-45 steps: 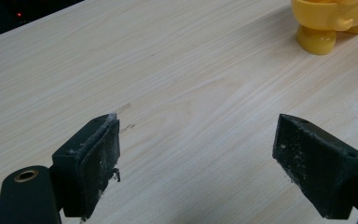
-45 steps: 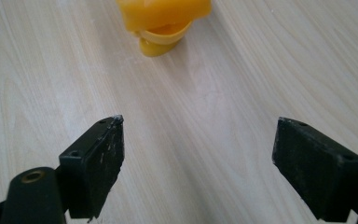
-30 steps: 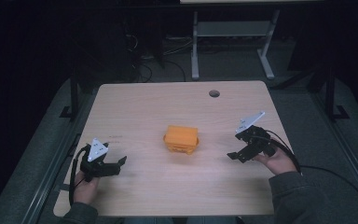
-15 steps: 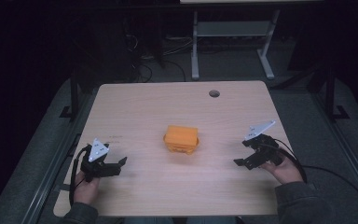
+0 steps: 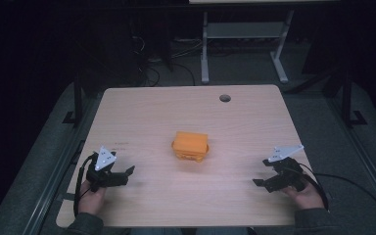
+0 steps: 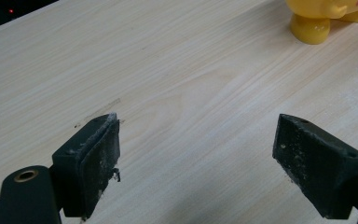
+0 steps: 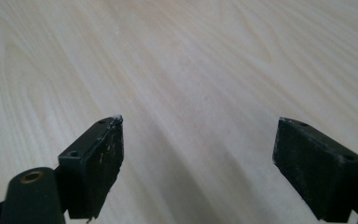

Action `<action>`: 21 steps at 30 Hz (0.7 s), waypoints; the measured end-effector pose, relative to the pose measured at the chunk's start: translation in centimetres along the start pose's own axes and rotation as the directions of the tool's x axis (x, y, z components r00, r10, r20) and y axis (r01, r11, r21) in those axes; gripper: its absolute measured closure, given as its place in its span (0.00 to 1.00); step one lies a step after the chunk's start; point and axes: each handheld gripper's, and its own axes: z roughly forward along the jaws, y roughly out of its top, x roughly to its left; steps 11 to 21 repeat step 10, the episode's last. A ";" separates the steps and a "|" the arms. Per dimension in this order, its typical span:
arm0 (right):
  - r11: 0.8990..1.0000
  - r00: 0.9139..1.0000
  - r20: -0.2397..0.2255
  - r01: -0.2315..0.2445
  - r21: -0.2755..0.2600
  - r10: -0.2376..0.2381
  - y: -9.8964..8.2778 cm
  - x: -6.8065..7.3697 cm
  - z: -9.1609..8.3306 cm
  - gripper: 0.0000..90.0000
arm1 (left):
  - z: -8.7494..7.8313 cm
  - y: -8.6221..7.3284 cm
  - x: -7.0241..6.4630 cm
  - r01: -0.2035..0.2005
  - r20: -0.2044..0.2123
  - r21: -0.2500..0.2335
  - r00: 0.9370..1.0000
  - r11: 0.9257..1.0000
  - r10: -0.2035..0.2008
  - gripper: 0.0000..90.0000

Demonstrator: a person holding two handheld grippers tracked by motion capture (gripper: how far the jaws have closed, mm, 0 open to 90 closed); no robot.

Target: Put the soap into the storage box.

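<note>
High view: orange toy [image 5: 191,145] sits mid-table [image 5: 166,107], untouched. Left gripper [image 5: 122,174] and right gripper [image 5: 260,176] low near front corners, well apart from toy, jaws wide, empty. Judged: ready stance, approach not yet begun.

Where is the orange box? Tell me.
In the high view the orange box sits mid-table, between the left gripper and the right gripper, touching neither.

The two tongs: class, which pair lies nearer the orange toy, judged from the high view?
The left tongs, at the table's near-left edge, lie nearer the orange toy; the right tongs sit farther out, toward the near-right corner.
</note>
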 end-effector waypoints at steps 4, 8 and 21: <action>1.000 1.000 0.025 -0.009 -0.014 0.009 -1.1 1.0 -0.6 0.16 | 0.0 0.0 0.0 -0.002 0.001 -0.002 1.000 1.000 0.002 0.16; 0.998 0.999 0.049 -0.018 -0.053 0.021 -2.0 1.8 -1.2 0.15 | 0.0 0.0 0.0 0.002 0.001 -0.003 1.000 1.000 -0.002 0.16; 0.996 0.997 0.067 -0.038 -0.077 0.043 -2.4 2.0 -1.6 0.15 | -0.1 0.0 0.0 0.002 -0.001 -0.006 1.000 1.000 -0.002 0.16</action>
